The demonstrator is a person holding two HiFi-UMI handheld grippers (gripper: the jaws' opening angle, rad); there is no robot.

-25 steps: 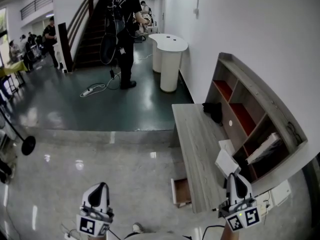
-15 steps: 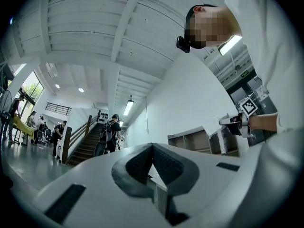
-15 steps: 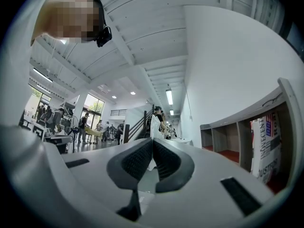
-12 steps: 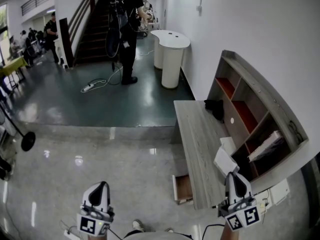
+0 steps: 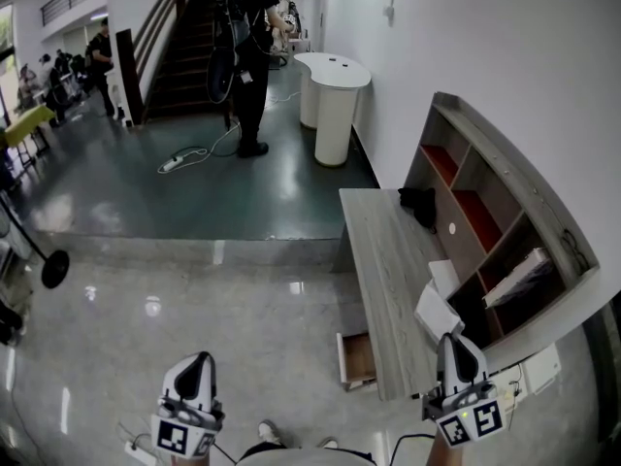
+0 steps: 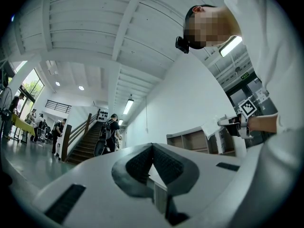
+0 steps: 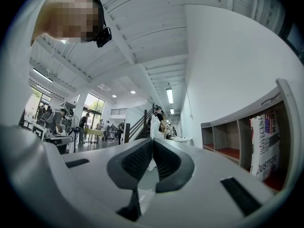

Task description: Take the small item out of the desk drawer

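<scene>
Nothing taken out yet: my left gripper [image 5: 195, 365] and right gripper [image 5: 456, 344] hang empty, fingers [image 7: 142, 160] pressed together (drawer [image 5: 356, 359] apparently ajar, item unseen).

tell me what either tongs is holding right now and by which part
Nothing: the left tongs and right tongs are both shut and empty.

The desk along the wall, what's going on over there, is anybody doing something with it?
A person stands at the near end of the desk with a two-jaw gripper in each hand. The left gripper and the right gripper are both held low, jaws together, with nothing between them. The drawer at the desk's near end stands pulled out; what is in it cannot be seen. Neither gripper touches it yet.
</scene>
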